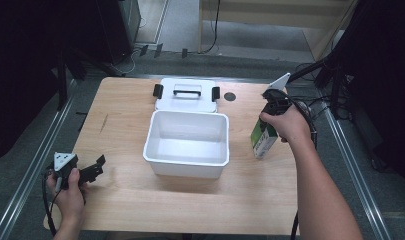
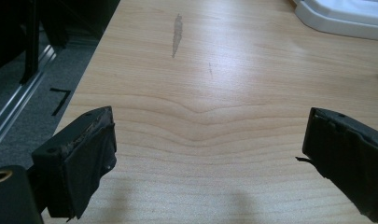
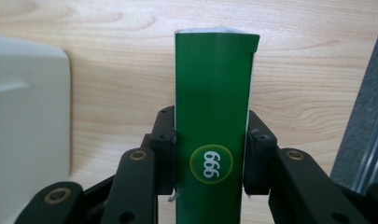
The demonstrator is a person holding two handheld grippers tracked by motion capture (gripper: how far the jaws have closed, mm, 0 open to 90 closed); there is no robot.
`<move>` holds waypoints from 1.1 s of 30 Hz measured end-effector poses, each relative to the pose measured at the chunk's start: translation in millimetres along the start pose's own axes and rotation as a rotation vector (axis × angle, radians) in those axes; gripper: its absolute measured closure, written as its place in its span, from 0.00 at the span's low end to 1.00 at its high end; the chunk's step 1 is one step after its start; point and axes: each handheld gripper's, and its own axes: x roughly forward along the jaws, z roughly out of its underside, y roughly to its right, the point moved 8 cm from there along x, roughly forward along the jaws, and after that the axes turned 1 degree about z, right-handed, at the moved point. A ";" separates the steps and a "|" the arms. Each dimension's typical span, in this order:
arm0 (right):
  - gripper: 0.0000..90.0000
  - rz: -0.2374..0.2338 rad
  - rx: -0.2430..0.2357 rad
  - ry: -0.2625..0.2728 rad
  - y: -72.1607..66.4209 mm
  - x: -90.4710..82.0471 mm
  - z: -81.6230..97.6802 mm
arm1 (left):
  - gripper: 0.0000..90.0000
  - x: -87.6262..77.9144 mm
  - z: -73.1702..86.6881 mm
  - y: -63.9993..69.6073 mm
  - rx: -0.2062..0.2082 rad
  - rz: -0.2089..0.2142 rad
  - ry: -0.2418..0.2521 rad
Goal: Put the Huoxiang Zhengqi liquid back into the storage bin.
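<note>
The right gripper point(image 3: 210, 161) has its two black jaws pressed flat against the opposite sides of a green box point(image 3: 213, 116), a tall, narrow carton with a round "999" badge on its face. In the high view the same box point(image 1: 263, 139) stands tilted on the right part of the wooden table point(image 1: 190, 200), just right of a white bin point(image 1: 187, 144), with the person's right hand point(image 1: 285, 122) wrapped round the gripper above it. The bin is open and sits near the middle of the table; its white lid point(image 1: 186, 95), with a dark handle and two black clips, lies touching its far edge. A small dark round mark point(image 1: 230, 97) shows on the tabletop just right of the lid.

At the near left corner of the table, the left gripper point(image 1: 92, 168) rests in the person's left hand point(image 1: 67, 187), well apart from the bin and the box. Its jaws are spread wide with only bare tabletop between them, gripping nothing. In the left gripper view a pale streak point(image 2: 177, 33) marks the wood ahead of the jaws, and a corner of the white bin point(image 2: 345, 18) shows at the far right.
</note>
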 end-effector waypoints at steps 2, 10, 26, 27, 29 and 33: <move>0.71 0.010 -0.061 -0.003 0.7 -0.5 1.7 | 0.04 -0.1 0.1 -0.2 -0.001 0.000 -0.002; 0.72 0.009 -0.424 0.114 -1.9 -27.8 5.8 | 0.04 0.1 -0.1 -0.5 -0.001 -0.001 -0.001; 0.72 -0.008 -0.815 0.229 -23.7 -95.1 28.5 | 0.04 0.2 -0.1 -0.5 -0.001 -0.003 -0.003; 0.72 -0.016 -0.829 0.227 -25.4 -98.0 30.4 | 0.04 0.1 0.0 -0.5 0.000 -0.003 -0.005; 0.72 -0.035 -0.854 0.232 -30.3 -105.8 34.1 | 0.04 0.4 0.0 -0.1 -0.001 -0.004 -0.005; 0.72 -0.043 -0.904 0.248 -38.0 -122.2 39.1 | 0.04 0.2 0.0 0.0 0.002 -0.004 -0.006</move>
